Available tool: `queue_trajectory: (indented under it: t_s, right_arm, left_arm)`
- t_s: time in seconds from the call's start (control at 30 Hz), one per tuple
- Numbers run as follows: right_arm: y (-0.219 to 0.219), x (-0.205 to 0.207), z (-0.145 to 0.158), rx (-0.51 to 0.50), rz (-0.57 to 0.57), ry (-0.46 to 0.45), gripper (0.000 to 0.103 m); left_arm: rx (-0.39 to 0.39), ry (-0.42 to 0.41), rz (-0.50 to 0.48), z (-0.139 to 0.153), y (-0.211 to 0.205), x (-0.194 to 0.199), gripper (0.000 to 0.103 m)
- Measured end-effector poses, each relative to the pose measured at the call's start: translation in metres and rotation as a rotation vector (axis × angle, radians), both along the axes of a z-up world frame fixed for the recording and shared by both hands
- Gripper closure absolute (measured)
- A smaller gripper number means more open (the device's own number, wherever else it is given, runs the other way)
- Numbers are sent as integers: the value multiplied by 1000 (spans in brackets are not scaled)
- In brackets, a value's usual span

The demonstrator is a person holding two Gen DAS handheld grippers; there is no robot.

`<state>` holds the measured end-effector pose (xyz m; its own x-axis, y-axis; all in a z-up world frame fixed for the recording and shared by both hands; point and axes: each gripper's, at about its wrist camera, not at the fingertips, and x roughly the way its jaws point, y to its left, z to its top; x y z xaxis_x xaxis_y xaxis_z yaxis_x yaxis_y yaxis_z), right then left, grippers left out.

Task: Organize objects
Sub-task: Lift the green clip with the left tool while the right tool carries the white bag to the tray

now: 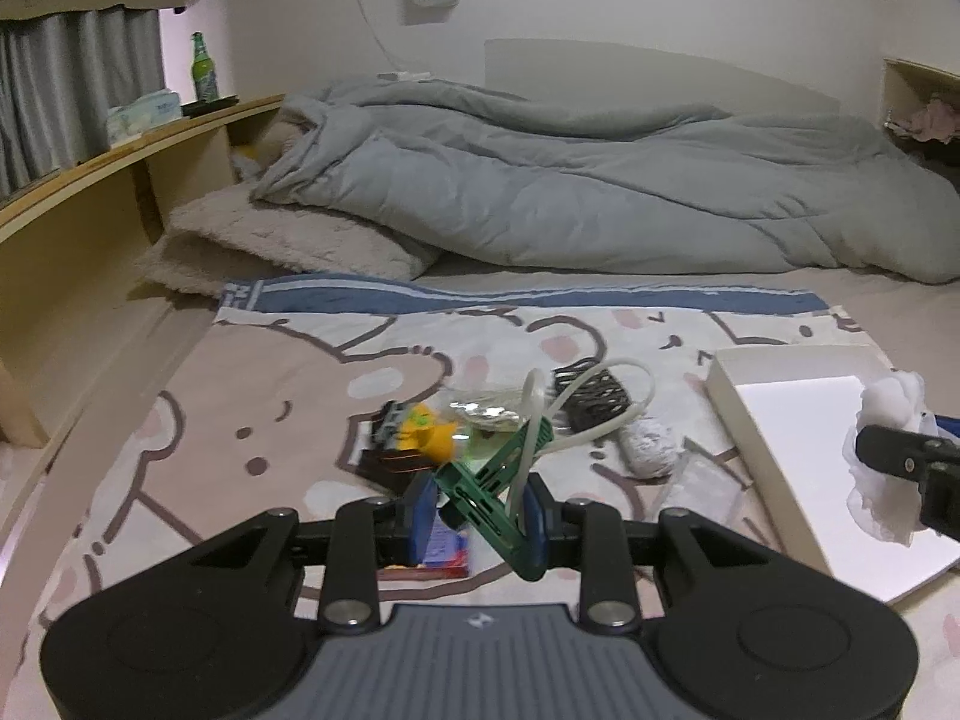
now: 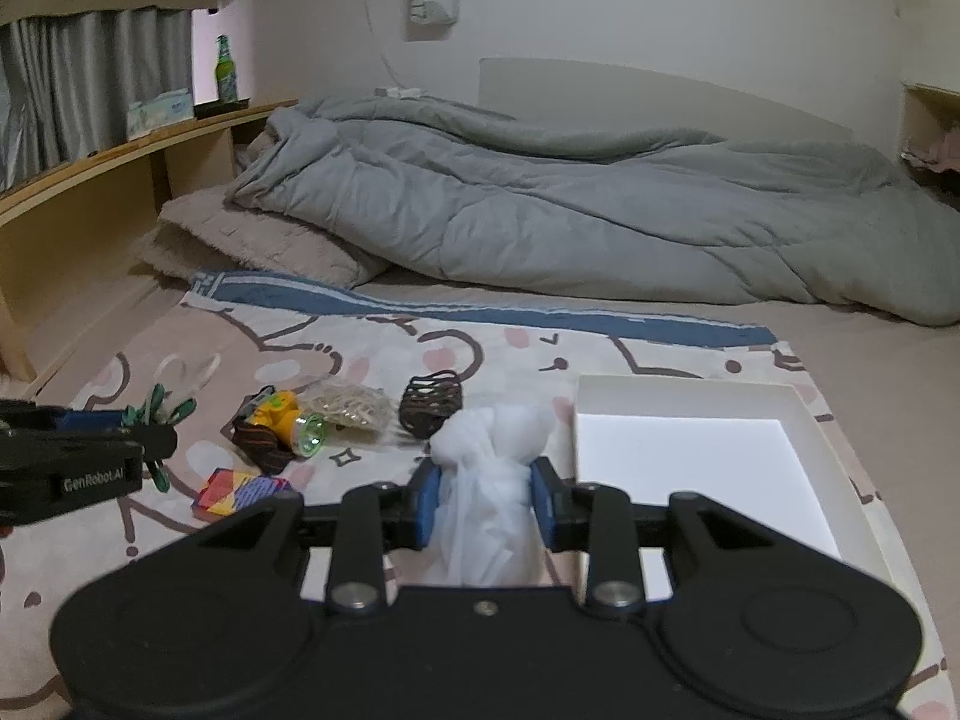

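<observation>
My left gripper [image 1: 477, 519] is shut on a green plastic clip [image 1: 498, 498] with a clear tube [image 1: 576, 396] looped through it, held above the cartoon blanket [image 1: 240, 396]. My right gripper [image 2: 483, 501] is shut on a white mesh bundle [image 2: 486, 456], just left of the white box lid [image 2: 690, 456]. On the blanket lie a yellow headlamp [image 2: 282, 420], a bag of rubber bands [image 2: 351, 405], a dark mesh pouch [image 2: 432, 402] and a colourful packet [image 2: 237, 492]. The right gripper with the bundle shows at the right edge of the left wrist view [image 1: 888, 456].
A grey duvet [image 2: 570, 210] and a beige pillow [image 2: 258, 240] lie behind the blanket. A wooden shelf [image 2: 120, 162] runs along the left, with a green bottle [image 2: 225, 69] and a tissue pack [image 2: 159, 111] on top. A crumpled white wad [image 1: 651, 447] lies near the lid.
</observation>
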<state>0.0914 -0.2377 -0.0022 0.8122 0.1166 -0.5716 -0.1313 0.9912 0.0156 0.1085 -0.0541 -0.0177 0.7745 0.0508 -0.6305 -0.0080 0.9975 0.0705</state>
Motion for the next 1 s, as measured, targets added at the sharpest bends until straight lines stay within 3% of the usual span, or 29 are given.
queue_trajectory:
  t_s: [0.47,1.0]
  right_arm:
    - [-61,2,4,-23,-102,-20,69]
    - [-142,-3,-4,-7,-267,-4,69]
  left_arm:
    - [-29,-5,-102,-6,-66,17,71]
    - [-61,3,-290,-13,-148,14,71]
